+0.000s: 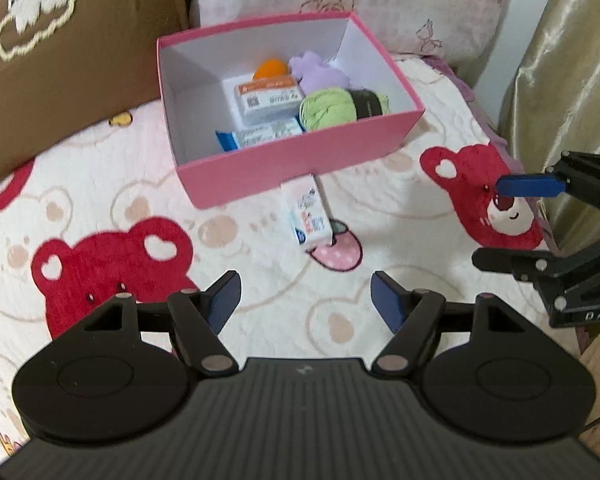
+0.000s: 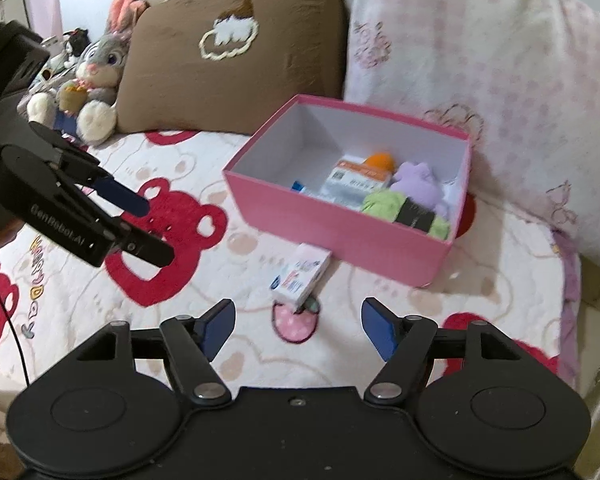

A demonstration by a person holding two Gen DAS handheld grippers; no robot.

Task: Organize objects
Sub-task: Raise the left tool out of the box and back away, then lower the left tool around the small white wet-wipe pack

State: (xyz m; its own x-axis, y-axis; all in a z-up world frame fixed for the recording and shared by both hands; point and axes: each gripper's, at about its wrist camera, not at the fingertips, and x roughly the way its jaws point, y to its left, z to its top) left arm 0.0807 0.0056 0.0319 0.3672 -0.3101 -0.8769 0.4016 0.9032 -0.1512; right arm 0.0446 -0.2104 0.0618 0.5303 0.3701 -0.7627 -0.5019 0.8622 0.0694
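Red bears and pink strawberries cover the soft blanket (image 1: 100,208) on the bed. On it sits a pink box (image 1: 300,168) with no lid. Inside the box are a ball of green yarn (image 1: 328,110), a purple soft toy (image 1: 316,72), something orange (image 1: 270,68) and some small white packs (image 1: 266,100). One more small white carton (image 1: 308,216) lies on the blanket outside, with one end touching the front wall of the box. Both grippers hang above the blanket near this carton. The left gripper (image 1: 306,300) has its blue fingers spread wide and holds nothing. The right gripper (image 2: 298,326) is spread wide too, with nothing in it. A brown pillow (image 2: 228,52) and a gray bunny toy (image 2: 96,76) rest behind.
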